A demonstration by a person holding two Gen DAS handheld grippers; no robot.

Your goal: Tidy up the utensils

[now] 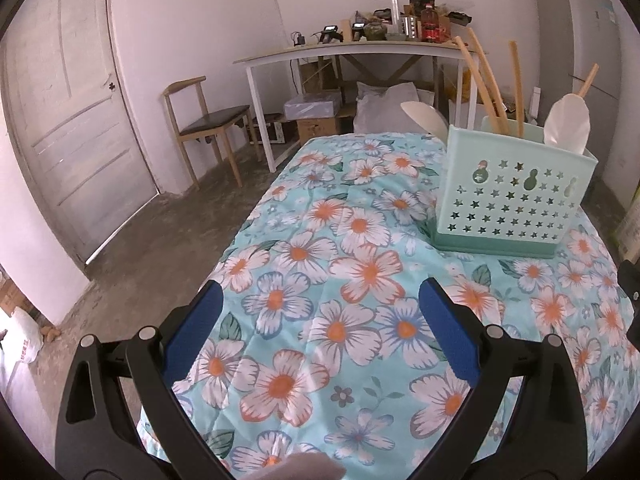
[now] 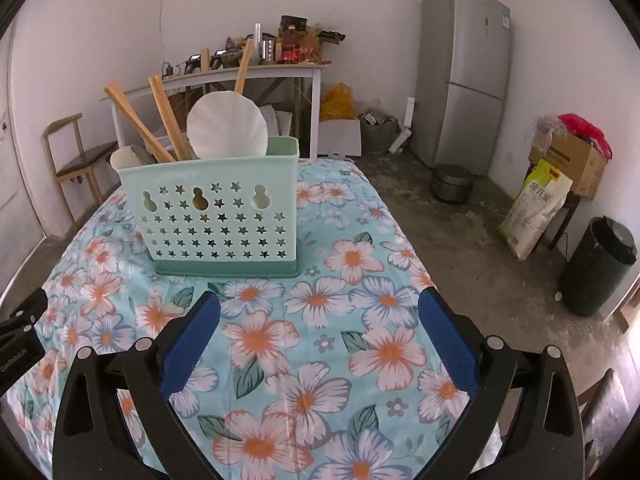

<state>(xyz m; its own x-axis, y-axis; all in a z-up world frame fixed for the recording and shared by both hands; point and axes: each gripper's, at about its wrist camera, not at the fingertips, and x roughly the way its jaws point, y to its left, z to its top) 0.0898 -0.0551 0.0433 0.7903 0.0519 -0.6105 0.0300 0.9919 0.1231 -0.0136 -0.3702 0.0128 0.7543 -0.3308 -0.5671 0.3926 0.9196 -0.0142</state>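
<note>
A floral cloth (image 1: 360, 240) covers the counter. In the left wrist view, the left hand-held gripper (image 1: 320, 312) hangs spread and empty, near the green utensil basket (image 1: 516, 200). In the right wrist view, the right hand-held gripper (image 2: 320, 316) is likewise spread, empty, before the basket, which holds chopsticks (image 2: 136, 120) and white spoons (image 2: 227, 126).

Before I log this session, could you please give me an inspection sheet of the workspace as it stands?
Surface: table under a floral cloth, bare of loose items where seen.
Job's things: green holder upright, holding wooden handles and white spoons.
Clutter: nothing seen on the cloth.
Grippers: left tongs and right tongs both open, empty, hovering short of the holder.
Cables: nothing seen near the work.
Surroundings: fridge, cluttered side table, chair, door, black bin.
</note>
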